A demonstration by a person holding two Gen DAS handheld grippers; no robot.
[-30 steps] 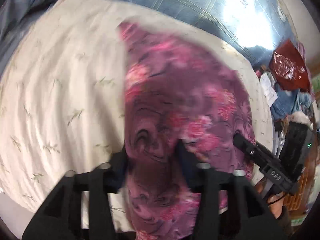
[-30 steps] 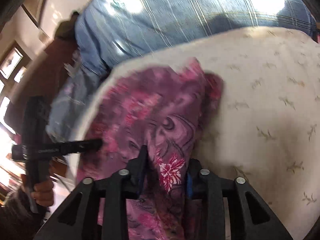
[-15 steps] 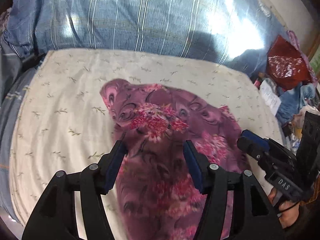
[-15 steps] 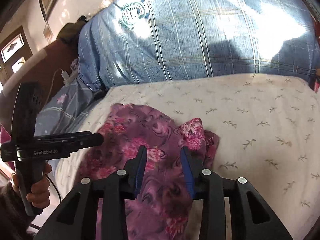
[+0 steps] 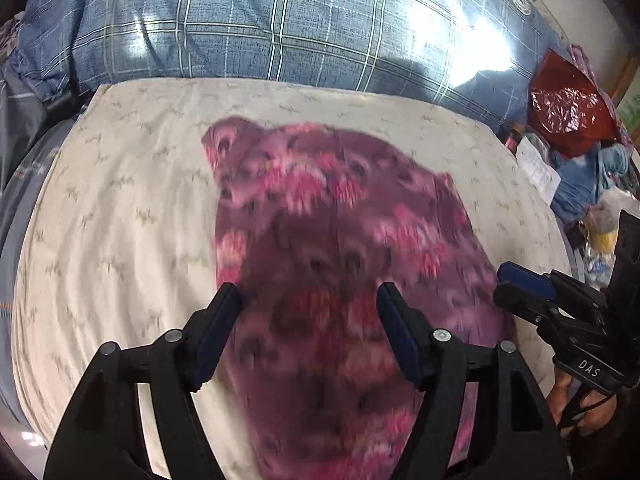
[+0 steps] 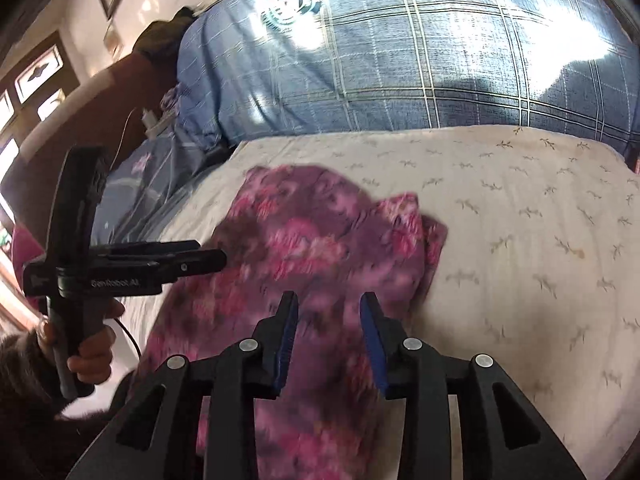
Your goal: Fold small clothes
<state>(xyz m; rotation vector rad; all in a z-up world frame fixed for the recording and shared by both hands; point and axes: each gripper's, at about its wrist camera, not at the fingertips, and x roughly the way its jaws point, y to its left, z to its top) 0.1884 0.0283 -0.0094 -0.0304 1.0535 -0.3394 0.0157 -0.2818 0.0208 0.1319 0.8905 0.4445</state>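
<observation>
Purple flowered garment (image 5: 340, 264), one piece, lies on the cream sheet (image 5: 120, 208) in the left wrist view, blurred by motion. Compared with a second ago, when both pads of the left gripper (image 5: 310, 300) pinched a fold of the cloth, the pads now stand clear of it: the jaws have just been opening and are wide, with the cloth lying below and between them but not pressed. The garment reads flatter and more spread than before. Count in this view: one garment, one cream sheet, one blue checked quilt (image 5: 280, 32) behind it, one red plastic bag (image 5: 568, 108) at the right edge, and the right gripper (image 5: 516, 284) coming in from the right, tips at the garment's right edge.

Right wrist view: a second ago the right gripper (image 6: 329, 320) had a ridge of cloth clamped between its pads; now its jaws sit at a narrow gap, much as half a second ago, and the garment (image 6: 304, 256) lies beneath them, no fold rising between the pads. One folded corner of the cloth sticks out to the right on the sheet (image 6: 520, 220). Count here: one garment, one sheet, one quilt (image 6: 420, 52), one left gripper (image 6: 208, 258) held by one hand (image 6: 90, 356) at the left, its tips by the garment's left edge.
</observation>
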